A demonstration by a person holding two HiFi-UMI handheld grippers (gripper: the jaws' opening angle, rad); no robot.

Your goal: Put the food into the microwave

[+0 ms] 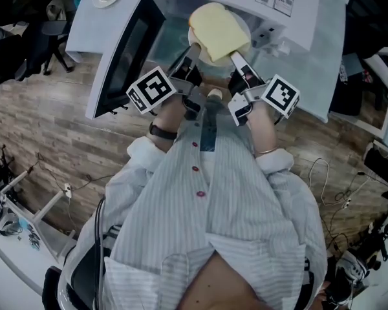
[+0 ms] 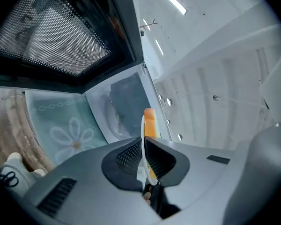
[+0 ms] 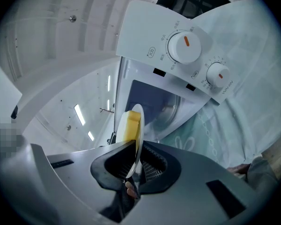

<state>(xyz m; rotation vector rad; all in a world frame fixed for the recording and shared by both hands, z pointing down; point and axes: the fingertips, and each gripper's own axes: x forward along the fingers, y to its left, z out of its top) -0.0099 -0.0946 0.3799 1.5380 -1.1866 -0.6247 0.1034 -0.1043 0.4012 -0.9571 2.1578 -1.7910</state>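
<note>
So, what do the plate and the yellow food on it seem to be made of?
The plate: probably ceramic or hard plastic, white and smooth, with a thin stiff rim. The food: perhaps foam or soft plastic, matte yellow, a thick even slab; possibly a replica.

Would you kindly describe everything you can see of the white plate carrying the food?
The plate is round, white and thin, seemingly ceramic. It is held roughly level, the left tool shut on its near-left rim, the right tool on its near-right rim. A pale yellow slice of food covers most of it. It hovers at the mouth of the open microwave.
</note>
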